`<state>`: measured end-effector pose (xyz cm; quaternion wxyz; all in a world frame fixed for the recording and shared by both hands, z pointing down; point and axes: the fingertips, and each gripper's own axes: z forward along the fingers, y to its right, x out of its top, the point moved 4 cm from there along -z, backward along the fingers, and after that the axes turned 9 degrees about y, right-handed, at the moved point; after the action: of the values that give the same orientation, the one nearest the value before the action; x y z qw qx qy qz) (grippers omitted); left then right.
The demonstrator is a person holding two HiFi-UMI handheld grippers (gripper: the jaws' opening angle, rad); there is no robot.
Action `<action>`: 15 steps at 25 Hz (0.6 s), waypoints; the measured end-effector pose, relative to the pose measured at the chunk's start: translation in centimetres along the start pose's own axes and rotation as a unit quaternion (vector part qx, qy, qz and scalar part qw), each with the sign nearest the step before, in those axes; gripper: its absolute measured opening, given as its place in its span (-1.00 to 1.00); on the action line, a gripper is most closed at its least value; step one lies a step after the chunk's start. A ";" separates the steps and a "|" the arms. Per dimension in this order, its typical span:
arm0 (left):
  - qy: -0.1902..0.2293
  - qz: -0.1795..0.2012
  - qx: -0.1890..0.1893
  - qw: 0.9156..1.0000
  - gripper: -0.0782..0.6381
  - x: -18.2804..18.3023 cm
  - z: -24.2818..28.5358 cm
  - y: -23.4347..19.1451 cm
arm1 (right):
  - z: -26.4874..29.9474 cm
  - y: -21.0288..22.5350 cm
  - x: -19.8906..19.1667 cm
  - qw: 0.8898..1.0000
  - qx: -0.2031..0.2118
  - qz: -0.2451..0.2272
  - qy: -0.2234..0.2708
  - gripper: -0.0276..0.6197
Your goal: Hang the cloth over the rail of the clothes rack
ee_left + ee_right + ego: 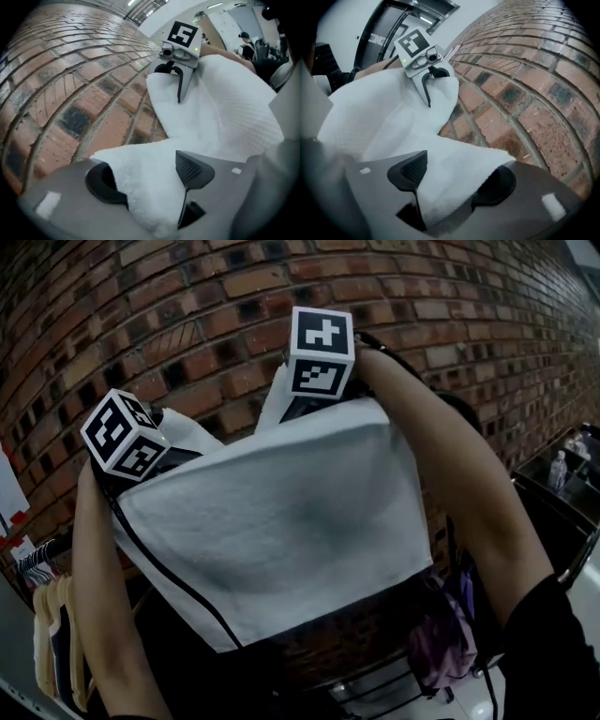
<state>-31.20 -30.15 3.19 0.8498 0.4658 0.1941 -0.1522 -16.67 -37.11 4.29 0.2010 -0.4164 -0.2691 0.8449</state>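
**Both jaws spread, cloth corners loose between them**

The left gripper and right gripper each stand wide, with 1 top corner lying unpinched between the jaws. The cloth's long edge runs left to right between them, high against the brick wall. The rail is hidden.

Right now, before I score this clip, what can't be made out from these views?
1. Rail: in the head view the cloth hides it; both gripper views show only cloth and brick wall. Whether the cloth already lies over it cannot be told.
2. Hanging clothes, head view, lower left: cut off by the edge.
3. Bottle-like item, head view, far right: too small to identify.
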 end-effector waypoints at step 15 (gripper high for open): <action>0.003 -0.150 -0.010 0.989 0.25 -6.6 -4.1 -2.6 | 0.0 -0.1 -3.8 0.995 -0.009 -0.005 -0.103 0.00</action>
<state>-38.94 -27.47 2.36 0.8215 0.4234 0.2655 -0.2745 -14.44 -39.18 6.61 0.1725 -0.3279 -0.2980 0.8798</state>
